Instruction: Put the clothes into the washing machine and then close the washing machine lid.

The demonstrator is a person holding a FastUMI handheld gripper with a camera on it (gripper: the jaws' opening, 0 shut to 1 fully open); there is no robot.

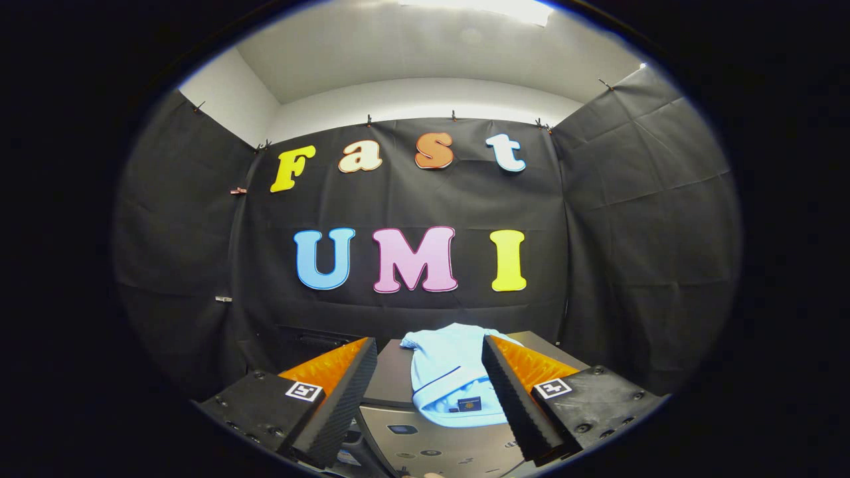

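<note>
A light blue garment [446,372] with a dark trim line and a small dark label lies crumpled on top of the washing machine [425,438], whose grey lid is down. My gripper [430,392] hovers above the machine's front part, open, fingers wide apart. The garment sits between and just beyond the fingertips, nearer the right finger [514,398], which covers its right edge. Neither finger touches the cloth. The left finger [345,398] stands over the machine's left side.
The machine's control panel [425,455] with small round marks lies below the fingers. Black cloth walls close in the booth behind and on both sides of the machine. A dark low shape [312,342] sits behind the machine on the left.
</note>
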